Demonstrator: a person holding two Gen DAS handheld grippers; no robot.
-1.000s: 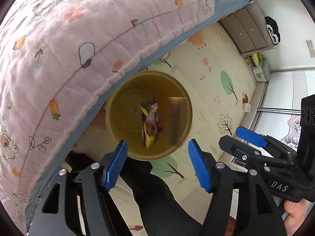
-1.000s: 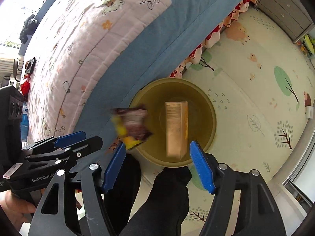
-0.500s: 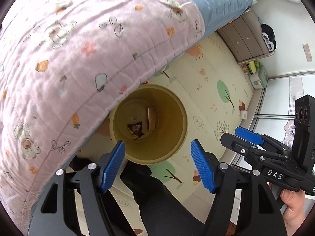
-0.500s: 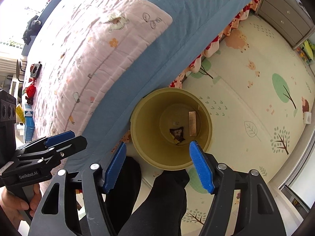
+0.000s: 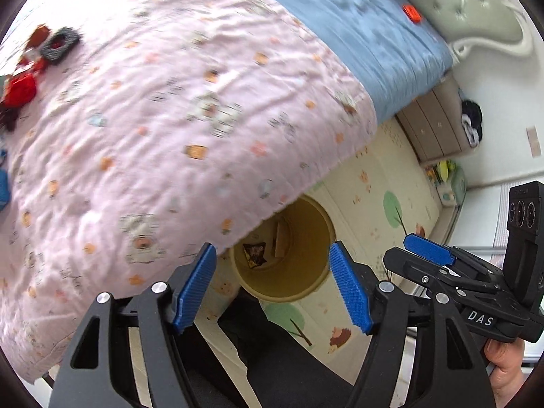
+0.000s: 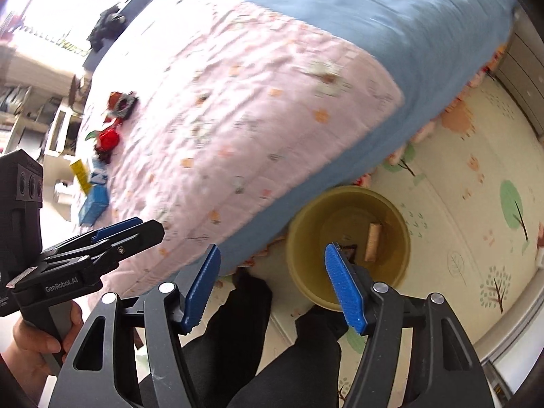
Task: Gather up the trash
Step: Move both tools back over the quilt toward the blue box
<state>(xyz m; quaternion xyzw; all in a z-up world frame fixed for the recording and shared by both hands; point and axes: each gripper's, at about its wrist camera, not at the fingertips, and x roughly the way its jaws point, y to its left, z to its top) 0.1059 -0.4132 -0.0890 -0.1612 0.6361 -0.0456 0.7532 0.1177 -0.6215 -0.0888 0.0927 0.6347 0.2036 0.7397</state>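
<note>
Nearest the cameras, the left gripper and the right gripper both hung with jaws spread wide and nothing between them. Just beyond, on the patterned floor mat against the bed's edge, stood the yellow bin, with a dark snack wrapper and a tan carton lying at its bottom. Farther off, on the pink quilt, more litter waited: a red crumpled piece, a blue box and a yellow packet. To do the next pickup well, it seemed best to take one piece at a time, pinching it without catching the quilt. A second earlier the wrapper was falling toward the bin; since then both cameras had lifted and swung toward the bed top.
</note>
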